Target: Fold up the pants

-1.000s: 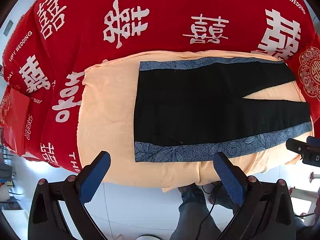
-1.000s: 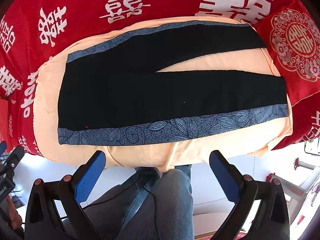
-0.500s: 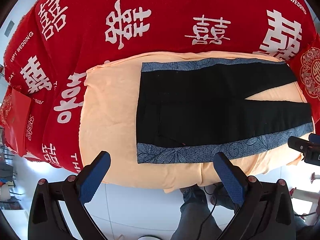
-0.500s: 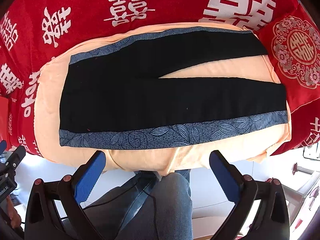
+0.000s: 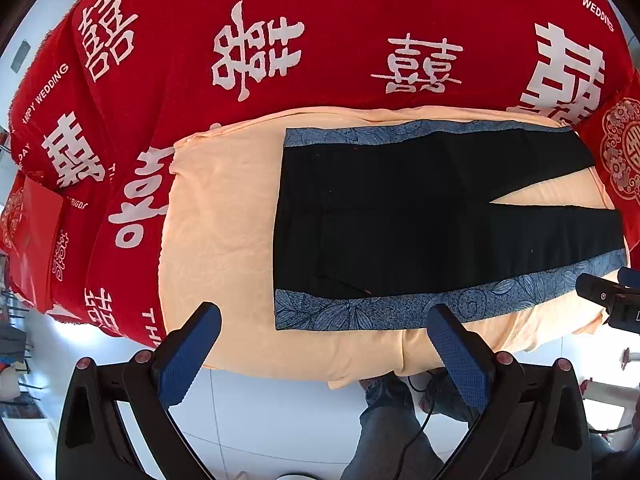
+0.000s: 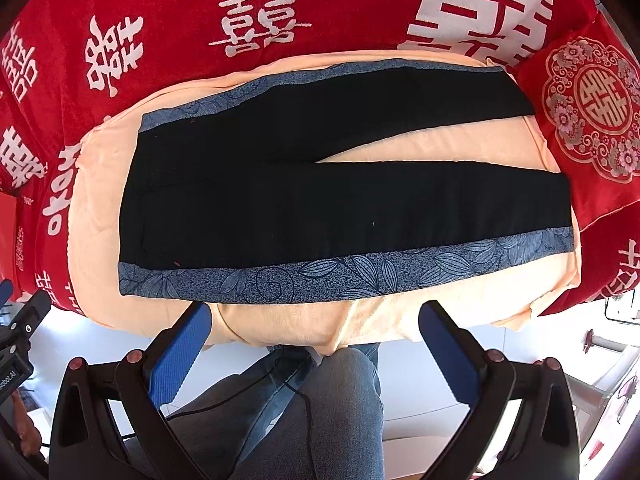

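Note:
Black pants (image 5: pixel 420 220) with blue leaf-patterned side stripes lie flat and spread on a peach cloth (image 5: pixel 216 220), waistband to the left, legs to the right. They also show in the right wrist view (image 6: pixel 320 200). My left gripper (image 5: pixel 322 320) is open and empty, hovering near the near-left waist corner. My right gripper (image 6: pixel 314 320) is open and empty, just short of the near stripe at mid-length.
The peach cloth (image 6: pixel 280 324) covers a bed with a red blanket (image 5: pixel 320 40) printed with white characters. A red embroidered cushion (image 6: pixel 588 120) lies past the leg ends. The person's jeans-clad legs (image 6: pixel 320 400) and a cable are below, over a white floor (image 5: pixel 260 420).
Both grippers have moved slightly forward toward the pants' near edge; the pants appear a little lower and closer in both views. The pants have not moved.

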Motion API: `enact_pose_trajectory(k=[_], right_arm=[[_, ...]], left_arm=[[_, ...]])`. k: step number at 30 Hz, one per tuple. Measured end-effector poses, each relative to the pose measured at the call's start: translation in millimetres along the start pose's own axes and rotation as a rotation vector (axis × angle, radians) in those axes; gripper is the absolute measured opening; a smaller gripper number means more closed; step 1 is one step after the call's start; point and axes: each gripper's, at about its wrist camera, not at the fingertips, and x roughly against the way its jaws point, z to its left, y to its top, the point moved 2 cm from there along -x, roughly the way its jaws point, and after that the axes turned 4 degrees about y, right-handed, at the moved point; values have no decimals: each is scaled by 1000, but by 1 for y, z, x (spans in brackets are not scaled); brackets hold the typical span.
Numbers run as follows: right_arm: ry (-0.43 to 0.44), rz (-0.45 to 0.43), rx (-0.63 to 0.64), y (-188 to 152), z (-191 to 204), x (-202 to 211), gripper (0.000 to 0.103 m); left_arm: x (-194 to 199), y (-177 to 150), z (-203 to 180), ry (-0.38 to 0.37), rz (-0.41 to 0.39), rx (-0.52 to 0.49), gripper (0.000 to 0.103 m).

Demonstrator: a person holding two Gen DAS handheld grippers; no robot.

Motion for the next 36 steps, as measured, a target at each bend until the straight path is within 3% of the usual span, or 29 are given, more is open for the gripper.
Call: enact_pose_trajectory(k=[25,32,36], right_arm=[[55,9,-2,2,4,-5,103],[205,50,-54,3,-6,-18,103],[326,77,-87,-1,-8,-32,103]], left_arm=[[-4,-4,0,-2,10,4,103],[-25,-13,1,-29,57,24,103],[-48,-19,6,-114,114,103,103]])
